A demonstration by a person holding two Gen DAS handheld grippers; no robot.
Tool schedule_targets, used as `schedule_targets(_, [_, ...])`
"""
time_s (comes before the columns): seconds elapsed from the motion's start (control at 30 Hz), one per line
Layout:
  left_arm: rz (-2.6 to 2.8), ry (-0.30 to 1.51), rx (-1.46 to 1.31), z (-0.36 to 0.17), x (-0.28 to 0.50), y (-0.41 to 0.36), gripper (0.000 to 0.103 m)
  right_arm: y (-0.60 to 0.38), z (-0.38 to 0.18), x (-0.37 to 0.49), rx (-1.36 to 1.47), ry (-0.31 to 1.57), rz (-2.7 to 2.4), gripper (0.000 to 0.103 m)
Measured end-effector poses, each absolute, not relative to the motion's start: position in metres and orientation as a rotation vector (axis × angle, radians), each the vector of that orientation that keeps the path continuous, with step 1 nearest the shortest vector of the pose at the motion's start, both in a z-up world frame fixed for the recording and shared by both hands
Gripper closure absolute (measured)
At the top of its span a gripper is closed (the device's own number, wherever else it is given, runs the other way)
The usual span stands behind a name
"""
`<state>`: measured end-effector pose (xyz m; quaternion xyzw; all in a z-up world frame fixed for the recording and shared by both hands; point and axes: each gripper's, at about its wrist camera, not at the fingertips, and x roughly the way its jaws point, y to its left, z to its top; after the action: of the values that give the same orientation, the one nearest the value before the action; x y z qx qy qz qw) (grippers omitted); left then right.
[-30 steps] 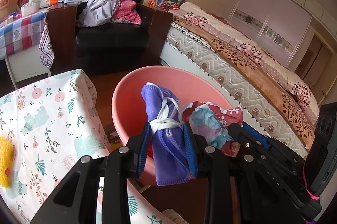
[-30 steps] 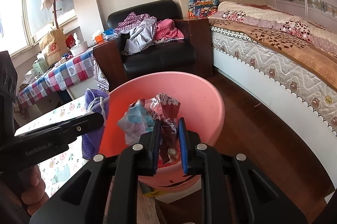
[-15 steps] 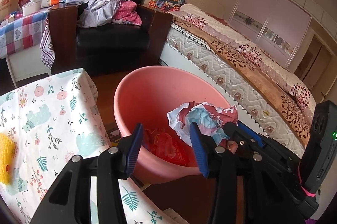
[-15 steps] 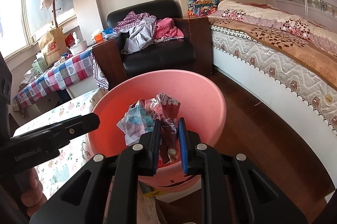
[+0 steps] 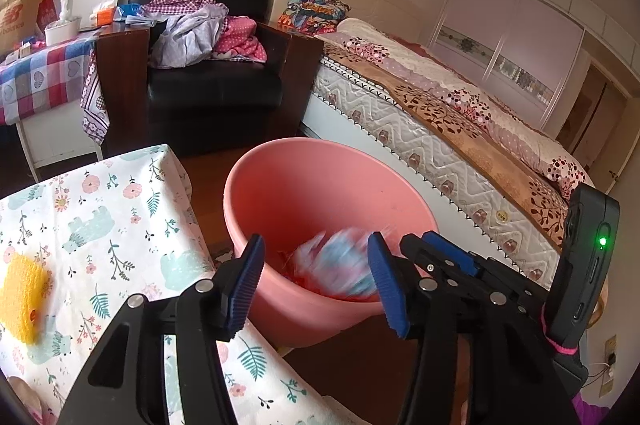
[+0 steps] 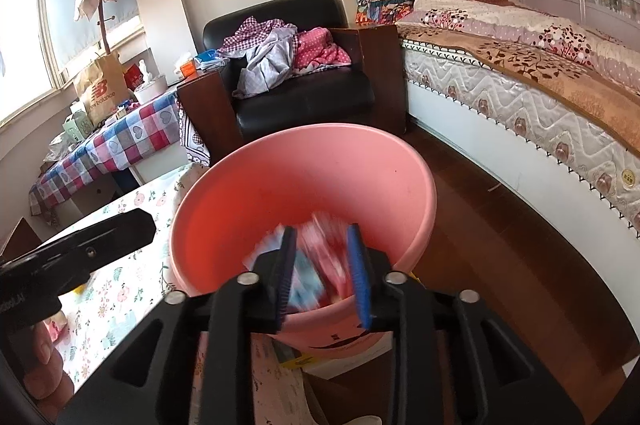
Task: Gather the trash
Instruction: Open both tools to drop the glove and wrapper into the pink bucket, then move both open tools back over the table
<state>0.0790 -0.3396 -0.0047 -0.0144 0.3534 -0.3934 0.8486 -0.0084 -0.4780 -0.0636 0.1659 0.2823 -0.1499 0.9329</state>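
A pink plastic bin point(image 5: 320, 181) point(image 6: 280, 181) stands on the floor beside the floral table. My left gripper point(image 5: 315, 245) hangs over the bin's near rim. Its jaws are opening, with nothing held between them. My right gripper point(image 6: 321, 233) is over the same bin and its jaws are opening too. A crumpled red, white and blue wrapper point(image 6: 320, 261) point(image 5: 340, 265) shows as a blur between and below its pads, loose and dropping into the bin. Red trash lies at the bin's bottom. The right gripper's fingers point(image 5: 440, 257) reach in from the right in the left wrist view.
A table with a floral cloth point(image 5: 100, 225) lies left of the bin, with a yellow object point(image 5: 24, 289) on it. A black armchair point(image 6: 300, 97) heaped with clothes stands behind the bin. A bed point(image 6: 520, 85) runs along the right, with wooden floor point(image 6: 500, 245) between it and the bin.
The left gripper let go of a purple cloth tied with white string, and its jaws widened. The right gripper's jaws parted and the wrapper slipped downward, now blurred.
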Motion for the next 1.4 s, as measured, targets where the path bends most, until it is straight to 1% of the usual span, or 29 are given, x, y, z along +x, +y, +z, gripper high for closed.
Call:
schedule_targets(0.37, [-0.809, 0.735, -0.028, 0.001, 0.064, -0.323, 0.050, -0.462, -0.050, -0.018, 0.312, 0.578, -0.262, 0.071])
schedule_targets(0.63, [-0.761, 0.736, -0.024, 0.003, 0.054, -0.288, 0.050, -0.438, -0.042, -0.024, 0.302, 0.596, -0.200, 0.071])
schedule_targets(1.13, [-0.633, 0.706, -0.002, 0.009, 0.026, -0.182, 0.050, -0.373, -0.037, -0.023, 0.266, 0.654, -0.043, 0.071])
schedule_targets(1.4, [-0.536, 0.719, -0.003, 0.001, 0.017, -0.122, 0.050, -0.342, -0.038, -0.016, 0.245, 0.690, 0.026, 0.071])
